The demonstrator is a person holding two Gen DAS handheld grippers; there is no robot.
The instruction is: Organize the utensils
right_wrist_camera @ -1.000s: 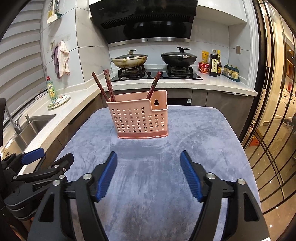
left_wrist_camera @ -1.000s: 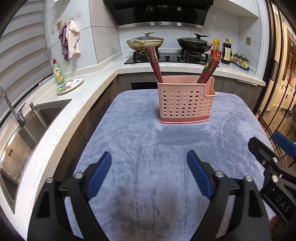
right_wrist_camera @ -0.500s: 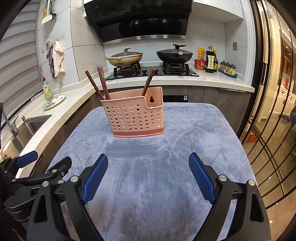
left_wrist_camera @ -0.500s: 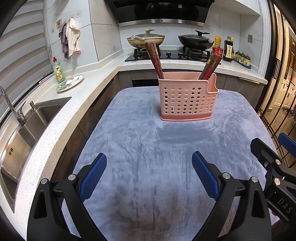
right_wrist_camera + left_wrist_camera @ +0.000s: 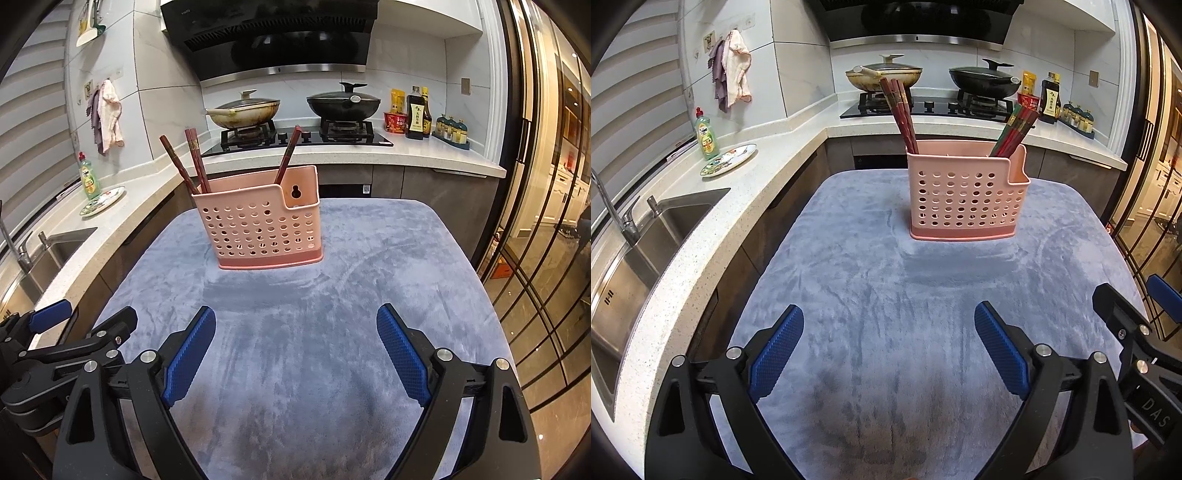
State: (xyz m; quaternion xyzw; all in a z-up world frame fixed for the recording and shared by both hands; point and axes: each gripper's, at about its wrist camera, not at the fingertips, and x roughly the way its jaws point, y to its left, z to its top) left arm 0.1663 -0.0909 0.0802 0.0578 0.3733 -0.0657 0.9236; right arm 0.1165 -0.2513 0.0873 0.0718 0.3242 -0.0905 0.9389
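A pink perforated utensil holder (image 5: 966, 197) stands upright on the grey cloth (image 5: 886, 295) at the table's far middle; it also shows in the right wrist view (image 5: 264, 229). Dark red chopsticks (image 5: 900, 110) lean out of its left end and another bunch of chopsticks (image 5: 1015, 127) out of its right end. My left gripper (image 5: 888, 349) is open and empty, well short of the holder. My right gripper (image 5: 295, 347) is open and empty, also short of it. Each gripper shows at the edge of the other's view.
A white counter with a sink (image 5: 635, 251) runs along the left, with a dish soap bottle (image 5: 706, 134) and a plate (image 5: 728, 159). A stove with two pans (image 5: 882, 75) stands behind the table. Glass doors (image 5: 546, 221) are to the right.
Both grippers have drawn back a little from the holder and opened slightly wider. The holder and chopsticks have not moved.
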